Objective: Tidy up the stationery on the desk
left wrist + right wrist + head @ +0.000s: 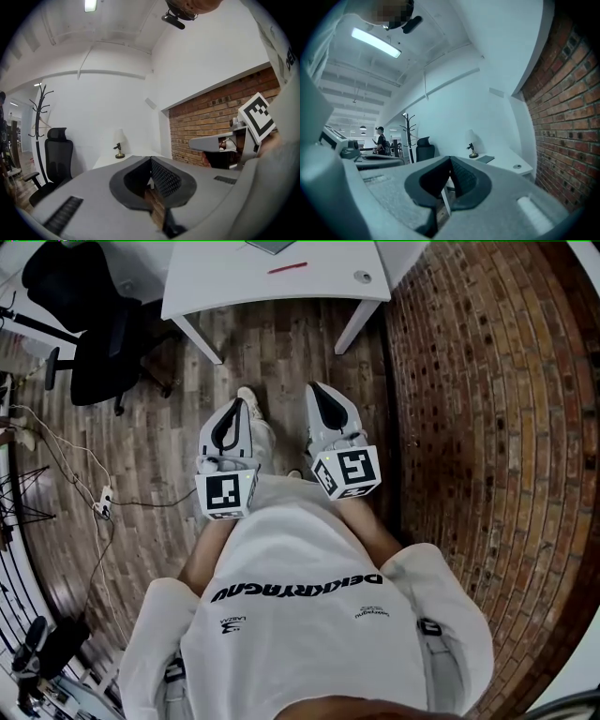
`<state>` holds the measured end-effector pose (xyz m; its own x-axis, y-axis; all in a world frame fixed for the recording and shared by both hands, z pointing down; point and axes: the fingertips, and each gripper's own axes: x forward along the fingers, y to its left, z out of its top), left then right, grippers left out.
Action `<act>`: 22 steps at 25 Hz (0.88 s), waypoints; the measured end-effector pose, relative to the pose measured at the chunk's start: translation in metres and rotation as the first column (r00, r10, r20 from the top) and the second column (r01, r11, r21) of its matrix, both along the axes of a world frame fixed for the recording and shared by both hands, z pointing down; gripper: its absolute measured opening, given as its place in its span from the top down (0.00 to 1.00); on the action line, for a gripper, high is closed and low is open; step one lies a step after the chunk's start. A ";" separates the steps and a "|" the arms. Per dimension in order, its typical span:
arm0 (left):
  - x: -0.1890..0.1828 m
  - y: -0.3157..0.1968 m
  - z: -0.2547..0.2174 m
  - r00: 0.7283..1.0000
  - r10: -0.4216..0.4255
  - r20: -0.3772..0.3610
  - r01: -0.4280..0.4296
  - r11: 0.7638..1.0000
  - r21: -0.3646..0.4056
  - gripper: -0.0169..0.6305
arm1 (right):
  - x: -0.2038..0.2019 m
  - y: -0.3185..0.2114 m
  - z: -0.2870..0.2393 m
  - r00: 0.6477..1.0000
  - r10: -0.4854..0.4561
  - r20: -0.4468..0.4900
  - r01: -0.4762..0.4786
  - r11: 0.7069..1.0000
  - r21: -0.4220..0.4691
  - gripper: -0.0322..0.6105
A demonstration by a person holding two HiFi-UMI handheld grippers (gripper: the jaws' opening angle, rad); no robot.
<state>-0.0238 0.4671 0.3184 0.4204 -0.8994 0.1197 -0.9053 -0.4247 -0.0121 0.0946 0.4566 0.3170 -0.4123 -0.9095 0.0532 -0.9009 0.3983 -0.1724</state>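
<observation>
White desk (216, 277) bears a slim red pen (287, 267), lying flat.

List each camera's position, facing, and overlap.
Head view: on the person's head, steeply down at floor; shows torso, left gripper, right gripper.
Left gripper view: on left gripper, level along shut jaws towards desk; right gripper at right.
Right gripper view: on right gripper, along shut jaws towards desk; left gripper at left.
All share: desk, black chair.

A slim red pen (287, 267) lies flat on the white counter (216, 282), slightly angled. Just beyond it rests a dark flat pad (272, 246), partly cut off by the picture's top edge.
</observation>
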 end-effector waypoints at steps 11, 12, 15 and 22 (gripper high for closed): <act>-0.030 -0.174 0.016 0.999 -0.002 -0.051 0.002 1.000 -0.003 0.98 | -0.026 -0.160 0.015 0.998 0.007 -0.063 -0.008 1.000 -0.012 0.95; -0.033 -0.190 0.018 0.998 0.002 -0.055 -0.002 1.000 -0.006 0.98 | -0.030 -0.176 0.015 0.998 0.010 -0.066 -0.011 1.000 -0.015 0.95; -0.040 -0.242 0.015 0.998 0.018 -0.061 -0.018 1.000 -0.008 0.98 | -0.037 -0.228 0.014 0.997 0.025 -0.070 -0.027 0.999 -0.028 0.95; -0.058 -0.358 0.001 0.996 0.073 -0.049 -0.075 0.996 -0.041 0.98 | -0.054 -0.342 -0.004 0.995 0.080 -0.053 -0.083 0.995 -0.060 0.95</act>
